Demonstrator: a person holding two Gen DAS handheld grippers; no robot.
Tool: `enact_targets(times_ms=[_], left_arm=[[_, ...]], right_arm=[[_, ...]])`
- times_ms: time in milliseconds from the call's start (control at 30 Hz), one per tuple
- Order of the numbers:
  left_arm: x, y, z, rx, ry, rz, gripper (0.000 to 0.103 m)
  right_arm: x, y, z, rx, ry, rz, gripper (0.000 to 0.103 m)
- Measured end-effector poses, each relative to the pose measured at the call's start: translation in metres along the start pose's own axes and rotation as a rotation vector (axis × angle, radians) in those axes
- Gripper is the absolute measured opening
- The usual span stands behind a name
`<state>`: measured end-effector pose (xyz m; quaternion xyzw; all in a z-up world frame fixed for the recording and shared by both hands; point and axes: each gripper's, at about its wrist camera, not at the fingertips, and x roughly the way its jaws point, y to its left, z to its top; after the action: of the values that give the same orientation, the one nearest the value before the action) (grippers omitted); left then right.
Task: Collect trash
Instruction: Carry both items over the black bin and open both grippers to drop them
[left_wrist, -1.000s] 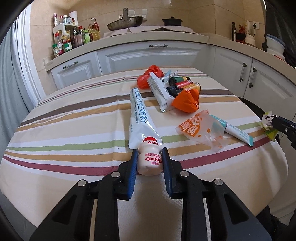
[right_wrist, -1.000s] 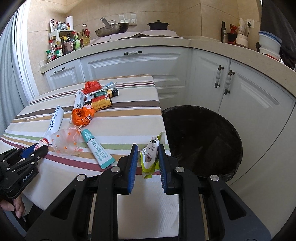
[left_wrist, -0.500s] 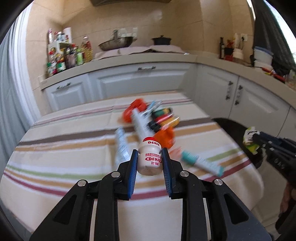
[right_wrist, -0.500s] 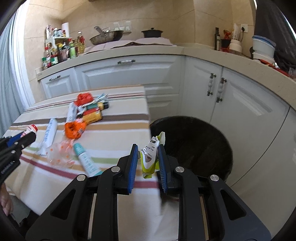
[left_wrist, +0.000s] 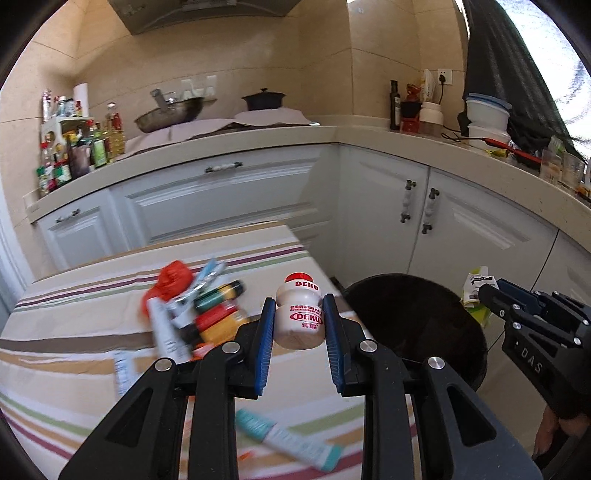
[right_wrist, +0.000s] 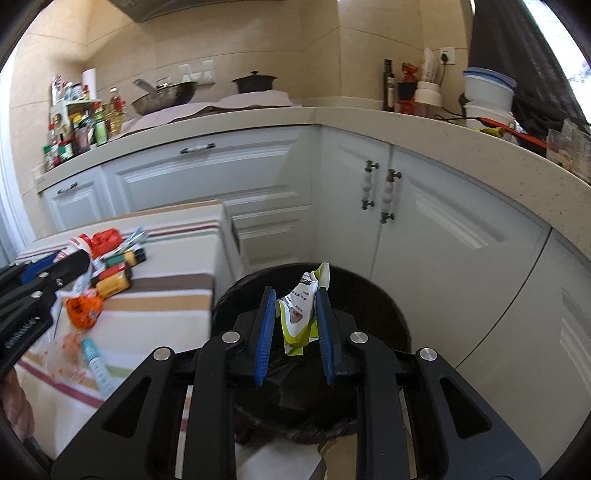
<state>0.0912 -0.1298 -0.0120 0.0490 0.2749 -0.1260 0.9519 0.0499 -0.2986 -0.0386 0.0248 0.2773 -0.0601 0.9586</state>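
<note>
Both tongs are loaded and closed on their loads. Left tongs (left_wrist: 300, 328) are clamped on a small white bottle (left_wrist: 300, 315) with a red cap, upright between the blue pads; right tongs (right_wrist: 295, 318) pinch a crumpled green-and-white wrapper (right_wrist: 301, 310). The relation that matters is each load against the black bin (right_wrist: 376, 295), which stands on the floor just beside the table (left_wrist: 74, 321) edge. From the right wrist view the wrapper hangs directly over the dark bin mouth, so the right hand appears ready to let go. From the left wrist view the bottle sits above the table edge, with the bin (left_wrist: 413, 314) ahead and to the right of it, so the left hand is the farther of the two and looks to need more travel rightward before a drop would land inside. More trash lies on the striped cloth: an orange bag (right_wrist: 84, 311), a teal tube (left_wrist: 288, 439), and a pile of bottles (left_wrist: 218, 310) and packets.
</note>
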Motion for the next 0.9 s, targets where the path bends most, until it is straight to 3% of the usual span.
enact_targets(times_ms=[533, 633, 700, 767, 900], left_arm=[[0.075, -0.057, 0.019, 0.035, 0.066, -0.012, 0.027], [0.089, -0.063, 0.019, 0.05, 0.085, -0.011, 0.027], [0.099, -0.066, 0.019, 0.063, 0.104, -0.004, 0.033], [0.103, -0.066, 0.017, 0.055, 0.115, -0.005, 0.044], [0.104, -0.066, 0.017, 0.056, 0.108, 0.001, 0.052]], right_arm=[[0.053, -0.04, 0.01, 0.048, 0.034, -0.024, 0.022], [0.064, -0.044, 0.01, 0.057, 0.049, -0.025, 0.027], [0.071, -0.048, 0.009, 0.069, 0.052, -0.028, 0.038], [0.076, -0.05, 0.009, 0.074, 0.055, -0.038, 0.042], [0.08, -0.056, 0.009, 0.082, 0.058, -0.05, 0.044]])
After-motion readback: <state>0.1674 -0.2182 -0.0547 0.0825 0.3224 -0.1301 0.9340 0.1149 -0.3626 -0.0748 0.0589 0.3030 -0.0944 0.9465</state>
